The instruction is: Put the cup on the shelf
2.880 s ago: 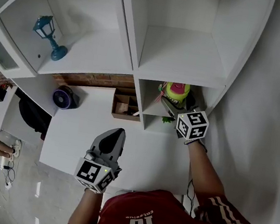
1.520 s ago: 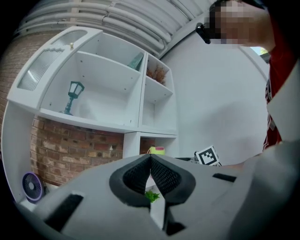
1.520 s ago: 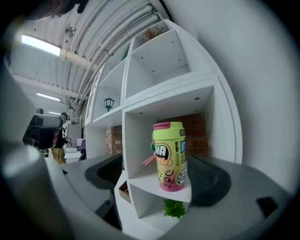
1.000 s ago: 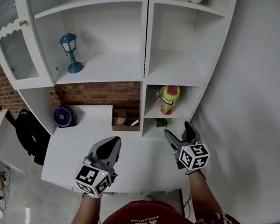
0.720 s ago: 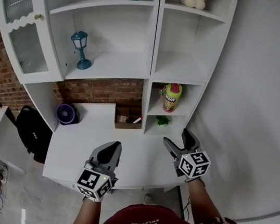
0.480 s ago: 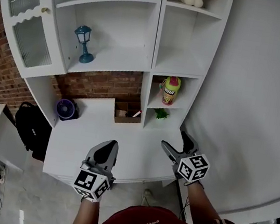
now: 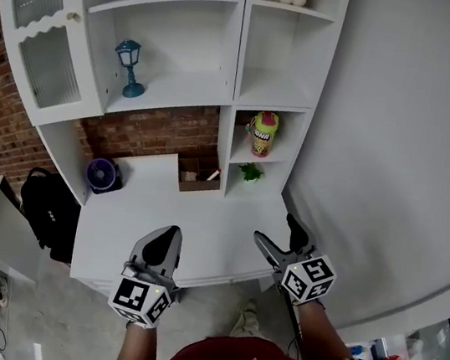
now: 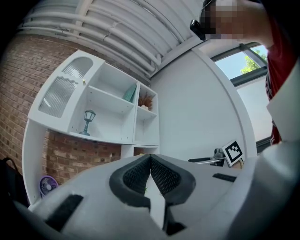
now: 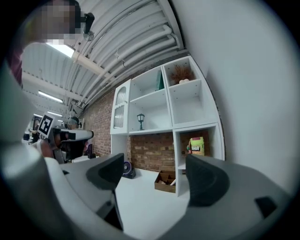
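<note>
The cup [image 7: 263, 133], yellow-green with a pink lid and printed label, stands upright in the lower right cubby of the white shelf unit [image 7: 237, 58]. It also shows small in the right gripper view, where the cup [image 9: 196, 146] sits far ahead beyond the jaws. My right gripper [image 7: 276, 232] hovers over the desk's near right corner, well short of the cubby, open with nothing between its fingers [image 9: 205, 177]. My left gripper [image 7: 164, 244] is shut and empty near the desk's front edge; its pads [image 8: 159, 174] meet.
A white desk [image 7: 203, 214] lies below the shelves. On it are a wooden box [image 7: 198, 172] and a purple fan [image 7: 100, 174]. A small green plant [image 7: 249, 171] sits under the cup, a blue lantern [image 7: 129, 67] on the left shelf. A black backpack [image 7: 39, 205] lies on the floor at the left.
My right gripper was at the cup inside the cubby; it has since drawn back over the desk, open, leaving the cup standing there. The whole view has pulled away from the shelves.
</note>
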The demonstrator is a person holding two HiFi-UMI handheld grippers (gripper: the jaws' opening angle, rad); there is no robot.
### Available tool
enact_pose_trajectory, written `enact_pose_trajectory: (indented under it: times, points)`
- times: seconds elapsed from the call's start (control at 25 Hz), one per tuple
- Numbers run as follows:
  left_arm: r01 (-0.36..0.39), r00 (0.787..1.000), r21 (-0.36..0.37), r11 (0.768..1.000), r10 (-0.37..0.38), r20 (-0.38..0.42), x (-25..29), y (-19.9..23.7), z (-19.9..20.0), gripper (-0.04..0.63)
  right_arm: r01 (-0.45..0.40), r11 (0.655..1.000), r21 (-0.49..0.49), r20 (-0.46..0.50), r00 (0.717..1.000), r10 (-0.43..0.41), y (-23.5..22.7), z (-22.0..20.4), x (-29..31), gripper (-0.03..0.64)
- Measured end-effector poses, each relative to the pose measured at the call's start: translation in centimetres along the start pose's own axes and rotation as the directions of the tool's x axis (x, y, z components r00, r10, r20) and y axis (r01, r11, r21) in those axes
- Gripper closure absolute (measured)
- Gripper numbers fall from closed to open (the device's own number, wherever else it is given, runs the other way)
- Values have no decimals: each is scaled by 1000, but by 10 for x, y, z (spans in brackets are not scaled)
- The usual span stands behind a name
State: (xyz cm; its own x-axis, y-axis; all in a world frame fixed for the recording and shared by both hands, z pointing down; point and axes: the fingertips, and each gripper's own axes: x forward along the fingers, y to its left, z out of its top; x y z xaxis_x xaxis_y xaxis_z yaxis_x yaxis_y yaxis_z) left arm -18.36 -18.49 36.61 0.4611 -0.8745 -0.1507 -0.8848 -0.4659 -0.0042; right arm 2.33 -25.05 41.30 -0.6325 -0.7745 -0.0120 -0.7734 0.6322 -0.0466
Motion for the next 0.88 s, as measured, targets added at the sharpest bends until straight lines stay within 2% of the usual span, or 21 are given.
enact_pose_trajectory:
  times: [0.2, 0.4, 0.56, 0.88]
  points:
    - [28, 1000, 13, 1000, -28, 10, 2, -9, 7, 598, -3, 999, -38, 29, 1000, 4, 11, 13, -5, 233]
    - [33, 999, 3, 999, -33, 8, 7, -8, 7, 598, -45, 998, -43, 45, 998, 47, 15, 24, -3, 300]
    - [25, 1000, -4, 1000, -24, 17, 5, -6, 11, 598, -106, 994, -32, 59, 992, 108, 22, 32, -1, 402]
    - [34, 999, -4, 999, -34, 21, 11, -9, 15, 598, -131, 991, -31, 67, 989, 132, 27, 38, 0, 456]
